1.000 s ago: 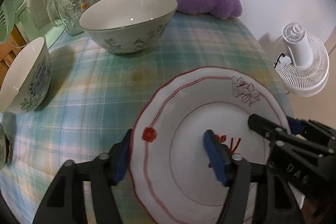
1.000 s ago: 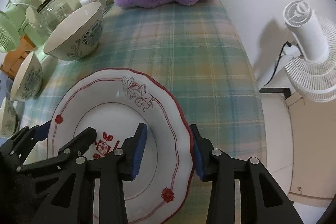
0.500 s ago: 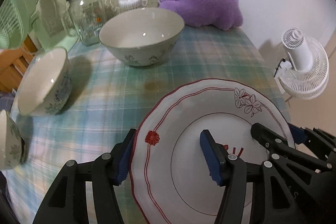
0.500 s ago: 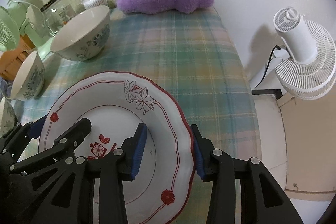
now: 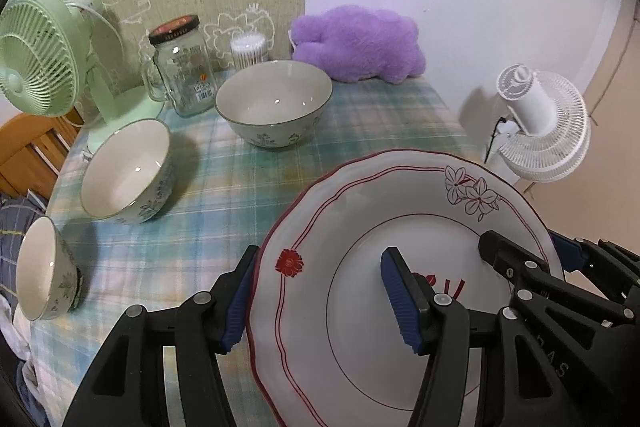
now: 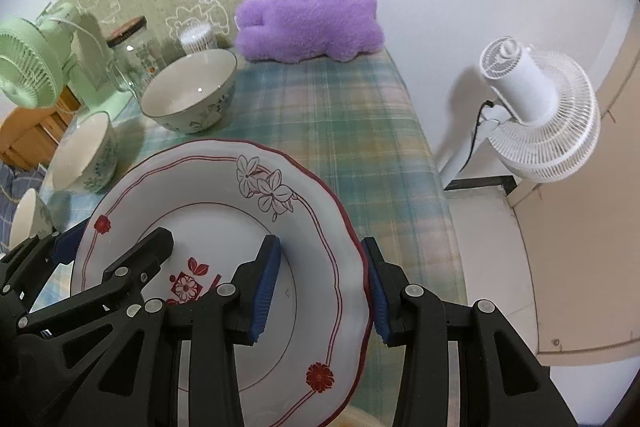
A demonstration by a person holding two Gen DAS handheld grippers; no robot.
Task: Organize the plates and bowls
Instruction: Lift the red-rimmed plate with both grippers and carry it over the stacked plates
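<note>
A white plate with red trim and flower prints (image 5: 360, 219) (image 6: 224, 187) is held up over the plaid tablecloth by both grippers. My left gripper (image 5: 320, 299) straddles its left rim, one finger under, one on the plate's face. My right gripper (image 6: 320, 283) straddles its right rim the same way. A large bowl (image 5: 276, 103) (image 6: 188, 95) stands at the back. A medium bowl (image 5: 124, 175) (image 6: 84, 155) sits to the left, and a small bowl (image 5: 44, 271) (image 6: 28, 215) nearer the left edge.
A glass jar (image 5: 180, 67), a cotton swab box (image 5: 248, 47), a green fan (image 5: 44, 59) and a purple plush toy (image 5: 360, 43) line the back of the table. A white fan (image 6: 540, 107) stands off the table's right edge.
Both grippers have risen and pulled back with the plate between them. The bowls and back objects now appear farther and lower in both views.
</note>
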